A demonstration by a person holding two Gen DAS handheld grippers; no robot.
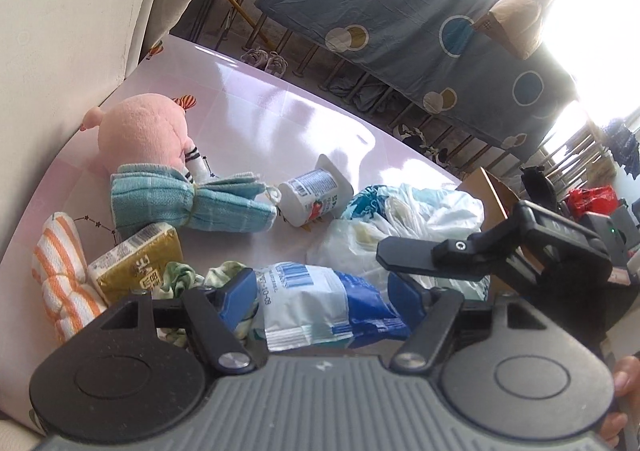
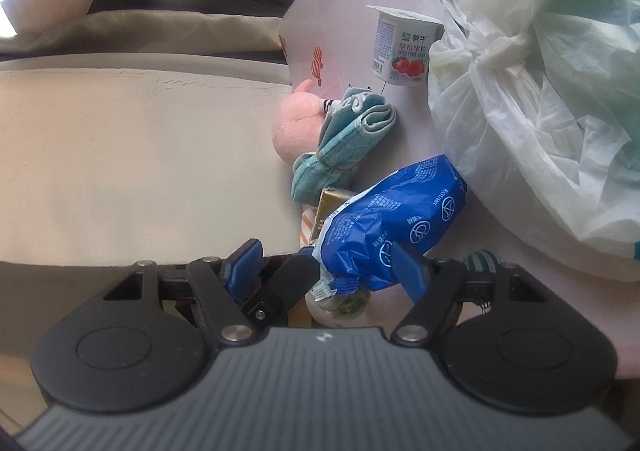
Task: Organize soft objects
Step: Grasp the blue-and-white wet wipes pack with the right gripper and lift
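A blue and white crinkled packet point(image 1: 312, 303) fills the gap between the blue pads of my left gripper point(image 1: 320, 279), which is shut on it near its crimped end. In the right wrist view the same packet point(image 2: 392, 219) sticks up between the jaws of my right gripper point(image 2: 324, 251). That gripper is open: its left pad stands clear and its right pad is at the packet's edge. A pink plush toy point(image 1: 144, 131), a rolled teal towel point(image 1: 176, 203) and an orange-striped cloth point(image 1: 60, 283) lie along the left of the pink table point(image 1: 280, 119).
A gold packet point(image 1: 136, 263) and a green-patterned cloth point(image 1: 180, 275) lie by the left gripper. A yogurt cup point(image 1: 312, 195) lies on its side mid-table. Knotted plastic bags point(image 2: 540, 91) pile at the right, a cardboard box point(image 1: 492, 187) behind. A beige cushion point(image 2: 140, 171) borders the left.
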